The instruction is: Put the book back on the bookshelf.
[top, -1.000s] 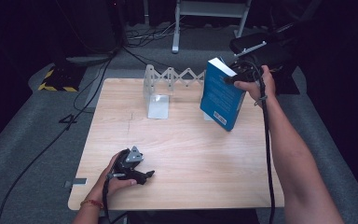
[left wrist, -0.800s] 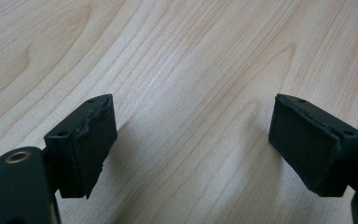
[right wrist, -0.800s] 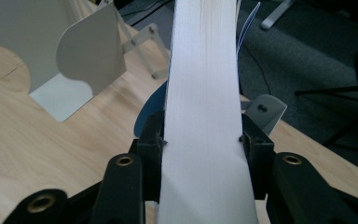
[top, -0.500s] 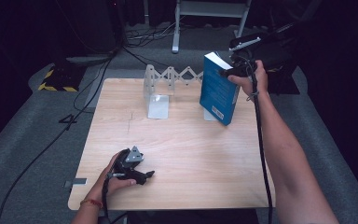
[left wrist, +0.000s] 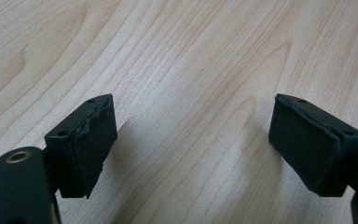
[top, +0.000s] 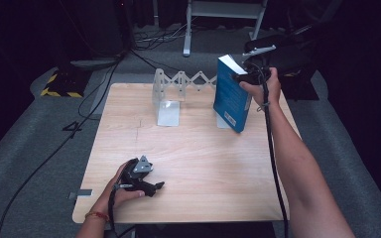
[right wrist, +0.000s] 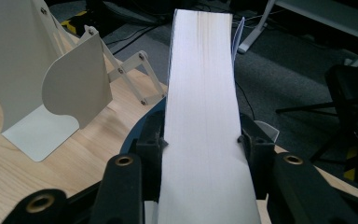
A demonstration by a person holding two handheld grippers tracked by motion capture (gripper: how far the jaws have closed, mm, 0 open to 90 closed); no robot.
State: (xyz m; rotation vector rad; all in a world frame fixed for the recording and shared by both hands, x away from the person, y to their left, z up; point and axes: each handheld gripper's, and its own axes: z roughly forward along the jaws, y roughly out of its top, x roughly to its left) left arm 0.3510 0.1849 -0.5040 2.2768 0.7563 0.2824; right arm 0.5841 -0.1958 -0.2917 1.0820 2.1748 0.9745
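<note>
A: What has the right gripper (right wrist: 200, 140) got?

B: It's clamped on the blue book (top: 232, 94), pads on both covers, page edge facing its camera. The book stands tilted at the table's (top: 198, 148) far right, beside the expanding bookend rack (top: 171, 91).

A: And the left gripper (top: 141, 178)?

B: Resting near the front edge, jaws apart, empty.

A: Next?

B: Probably stand the book upright between the rack's plates, then let go.

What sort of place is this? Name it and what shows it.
Probably a lab or recording studio rather than a home: a lone wooden table on grey carpet, loose cables trailing across the floor, dark surroundings, and hand-held grippers working a blue book beside an expanding bookend rack.
</note>
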